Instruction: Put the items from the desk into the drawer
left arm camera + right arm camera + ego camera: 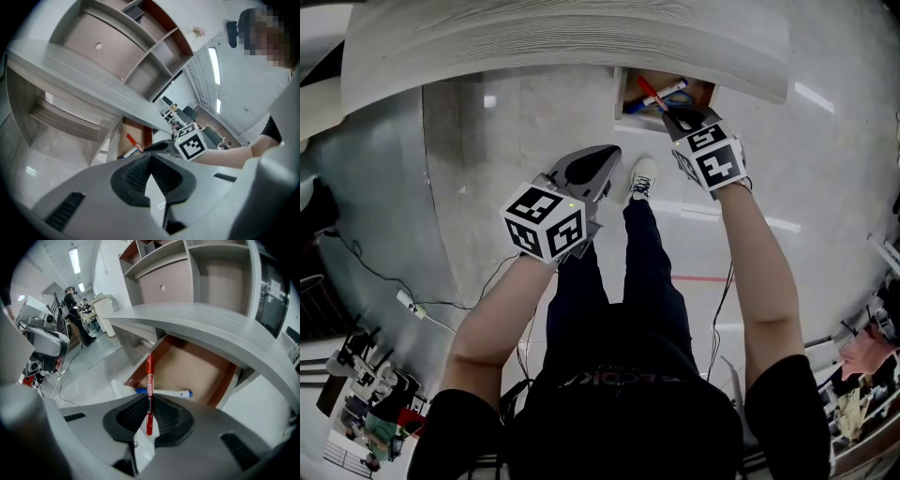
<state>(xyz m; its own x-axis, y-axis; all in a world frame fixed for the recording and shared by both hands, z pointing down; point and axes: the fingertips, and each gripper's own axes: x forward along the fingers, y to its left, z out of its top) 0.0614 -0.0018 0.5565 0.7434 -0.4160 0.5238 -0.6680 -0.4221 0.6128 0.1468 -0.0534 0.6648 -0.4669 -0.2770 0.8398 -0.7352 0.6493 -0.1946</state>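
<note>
My right gripper (150, 414) is shut on a red pen (149, 385), which sticks out forward over the open drawer (197, 369). A white marker with a blue cap (164, 393) lies on the drawer's brown bottom. In the head view the right gripper (682, 120) holds the red pen (651, 93) at the drawer's (630, 94) opening, under the desk edge. My left gripper (602, 167) hangs lower and to the left, over the floor, jaws together with nothing between them. From the left gripper view the left gripper (151, 174) faces the drawer (127, 137) and the red pen (132, 142).
The grey wooden desk top (562, 37) curves above the drawer. A shelf unit (197, 273) stands on the desk. The person's legs and a white shoe (641, 178) are on the glossy floor. Cables (412, 305) run along the floor at left.
</note>
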